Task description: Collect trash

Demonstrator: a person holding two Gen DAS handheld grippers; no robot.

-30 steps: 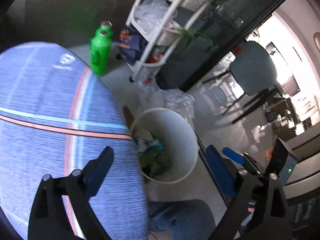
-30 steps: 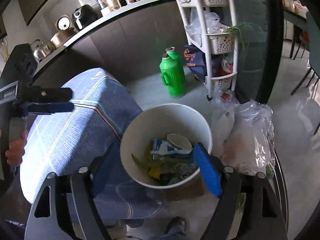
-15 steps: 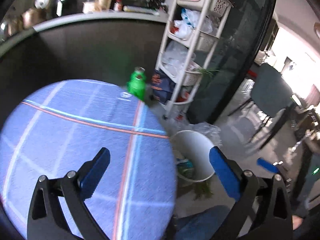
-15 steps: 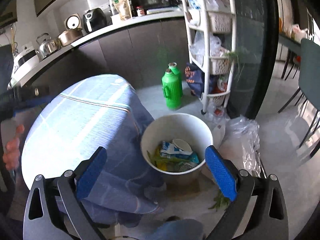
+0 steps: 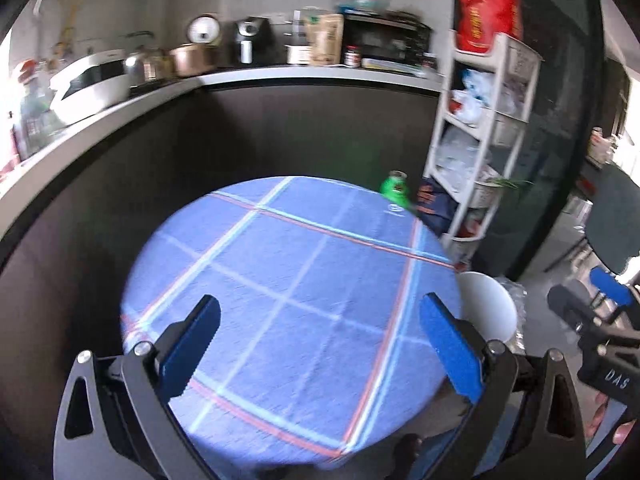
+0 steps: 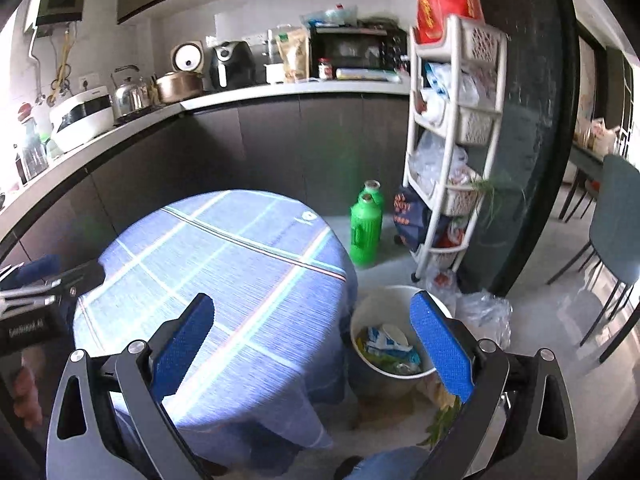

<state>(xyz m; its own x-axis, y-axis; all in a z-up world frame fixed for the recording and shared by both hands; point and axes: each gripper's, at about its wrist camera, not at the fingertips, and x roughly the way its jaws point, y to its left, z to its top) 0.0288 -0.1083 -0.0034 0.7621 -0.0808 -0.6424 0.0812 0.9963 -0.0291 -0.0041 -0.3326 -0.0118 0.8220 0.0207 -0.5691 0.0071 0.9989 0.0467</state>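
Observation:
A white bin (image 6: 362, 316) stands on the floor to the right of the round table; it holds paper, wrappers and green scraps (image 6: 390, 350). Only its white rim (image 5: 486, 310) shows in the left wrist view. The table (image 5: 280, 280) has a blue checked cloth with nothing on it; it also shows in the right wrist view (image 6: 216, 268). My left gripper (image 5: 316, 344) is open and empty above the table. My right gripper (image 6: 310, 344) is open and empty, above the table's right edge and the bin. The right gripper's body shows at the right of the left wrist view (image 5: 600, 320).
Green bottles (image 6: 366, 226) stand on the floor behind the table. A white rack (image 6: 452, 152) with bags stands to the right, clear plastic bags (image 6: 484, 316) beside the bin. Green leaves (image 6: 442, 420) lie on the floor. A counter with appliances (image 6: 240, 92) runs behind. A chair (image 6: 616, 232) is far right.
Both grippers have risen and tilted up, away from the bin. The views now take in the whole table top and the counter. Both stay open and empty.

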